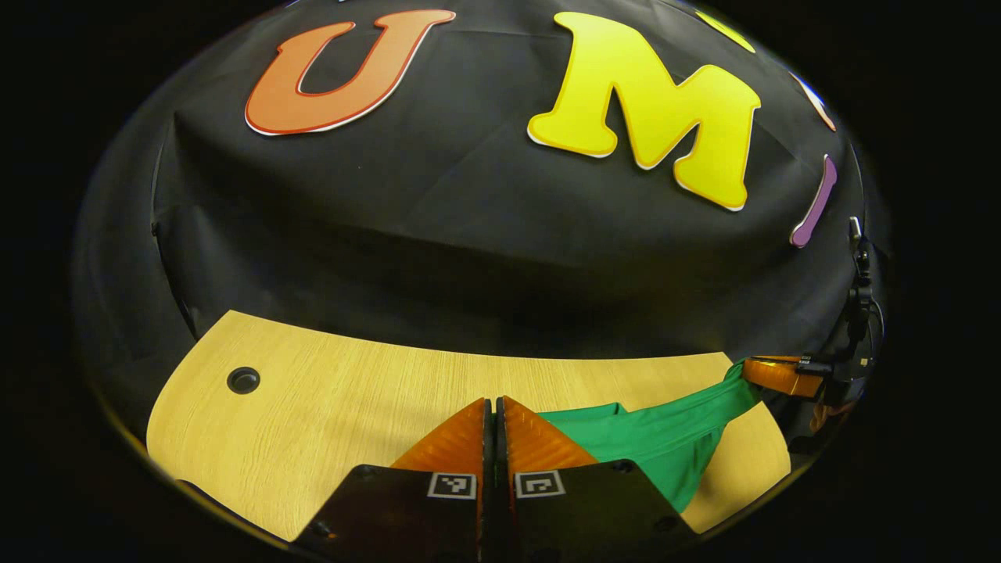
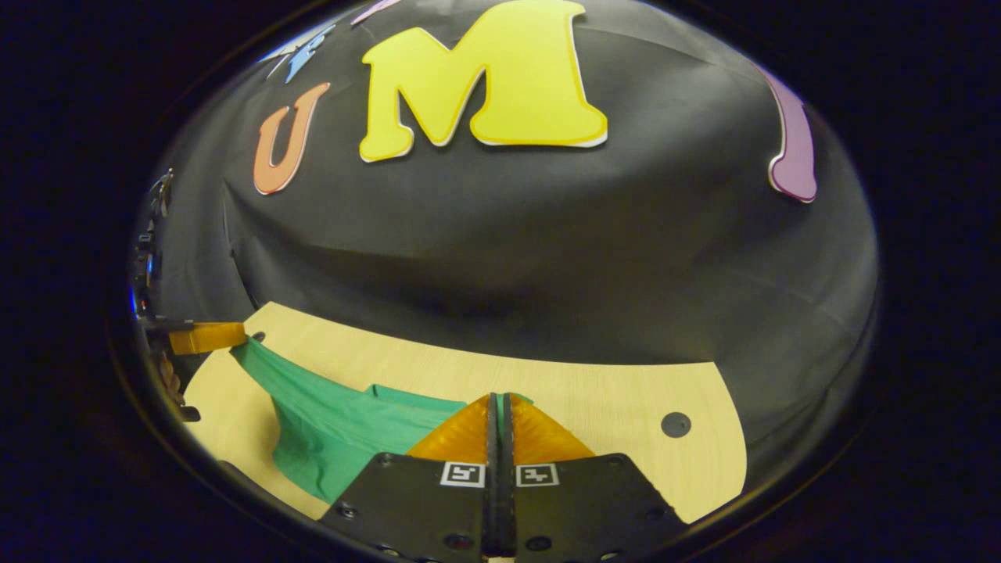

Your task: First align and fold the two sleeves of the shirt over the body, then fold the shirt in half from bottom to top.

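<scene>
Both grippers are up off the table [image 1: 328, 407] with the green shirt [image 1: 665, 438] slung between them, so this looks like the carry part of a fold, most likely the bottom-to-top one, though I can't tell from here whether the sleeves are already tucked in (the cloth hangs in a bunched hammock).

In the left gripper view, the left gripper [image 1: 494, 410] sits at 6 o'clock with its fingers pressed together, and the shirt runs out from right beside them toward 3 o'clock, where the right gripper [image 1: 782, 375] has the far end. I can't see the fabric in the seam itself, so the pinch is a guess there.

In the right gripper view it's mirrored: the right gripper at 6 o'clock is closed with a sliver of green poking up between the tips, so it's clamped on the cloth. The shirt sags off toward 9 o'clock, up to the left gripper at the edge.

Next move, I'd say: carry both ends forward together at the same height, keep the edge taut so it doesn't twist, lay it down lined up with the far edge, and only then let go.
</scene>
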The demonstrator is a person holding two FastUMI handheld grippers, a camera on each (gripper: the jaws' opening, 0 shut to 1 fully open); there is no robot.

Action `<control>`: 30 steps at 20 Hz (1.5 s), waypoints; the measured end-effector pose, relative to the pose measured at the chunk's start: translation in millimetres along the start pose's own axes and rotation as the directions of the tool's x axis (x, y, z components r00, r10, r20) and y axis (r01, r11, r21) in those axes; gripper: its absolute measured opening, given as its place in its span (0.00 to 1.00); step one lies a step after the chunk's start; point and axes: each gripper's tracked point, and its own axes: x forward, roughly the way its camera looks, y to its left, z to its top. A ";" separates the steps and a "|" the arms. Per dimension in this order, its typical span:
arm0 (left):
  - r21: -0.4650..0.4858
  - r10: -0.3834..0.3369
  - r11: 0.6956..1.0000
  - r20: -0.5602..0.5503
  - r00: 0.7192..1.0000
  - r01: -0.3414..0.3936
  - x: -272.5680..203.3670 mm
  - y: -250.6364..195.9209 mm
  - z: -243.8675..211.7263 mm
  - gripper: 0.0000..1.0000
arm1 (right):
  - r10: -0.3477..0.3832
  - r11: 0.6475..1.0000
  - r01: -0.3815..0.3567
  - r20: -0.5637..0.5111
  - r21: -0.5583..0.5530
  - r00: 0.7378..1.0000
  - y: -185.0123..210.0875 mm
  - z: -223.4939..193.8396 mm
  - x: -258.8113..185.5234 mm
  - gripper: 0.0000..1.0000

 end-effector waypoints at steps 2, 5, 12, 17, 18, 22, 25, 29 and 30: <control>0.006 0.010 1.000 -0.011 1.000 -0.010 8.5 3.2 -4.0 0.06 | 0.008 1.000 -0.008 -0.008 -0.011 1.000 1.0 -4.5 10.7 0.00; -0.009 0.021 1.000 -0.030 0.999 -0.022 16.0 6.1 -12.2 0.06 | 0.017 1.000 -0.017 -0.021 -0.013 1.000 3.9 -10.5 20.4 0.00; 0.000 0.064 0.998 -0.053 0.997 -0.064 36.9 17.9 -29.7 0.06 | 0.025 1.000 -0.025 -0.045 0.004 0.999 4.4 -25.5 38.0 0.00; -0.017 0.090 0.996 -0.092 0.992 -0.092 46.5 25.5 -51.0 0.15 | -0.002 1.000 0.003 -0.102 0.008 0.995 0.5 -49.0 49.3 0.08; -0.015 0.099 0.995 -0.101 0.990 -0.101 48.8 27.7 -57.2 0.43 | -0.007 1.000 0.009 -0.102 0.013 0.995 0.6 -51.0 47.0 0.09; 0.022 0.152 0.988 -0.082 0.985 -0.151 30.8 35.8 -58.9 0.93 | -0.011 1.000 0.012 -0.061 0.001 0.998 10.3 -50.5 28.1 0.52; 0.018 0.175 0.985 -0.045 0.984 -0.174 14.9 35.6 -49.1 0.93 | -0.041 0.999 0.041 -0.010 -0.021 0.999 18.1 -37.7 6.2 0.94; -0.004 0.178 0.984 0.032 0.984 -0.178 -35.2 31.7 -16.4 1.00 | -0.040 0.999 0.041 0.077 -0.017 0.996 42.8 -9.2 -41.3 0.99; -0.004 0.176 0.984 0.061 0.983 -0.176 -51.4 28.8 -5.4 1.00 | -0.044 0.999 0.046 0.105 -0.019 0.994 48.8 -0.6 -55.7 0.98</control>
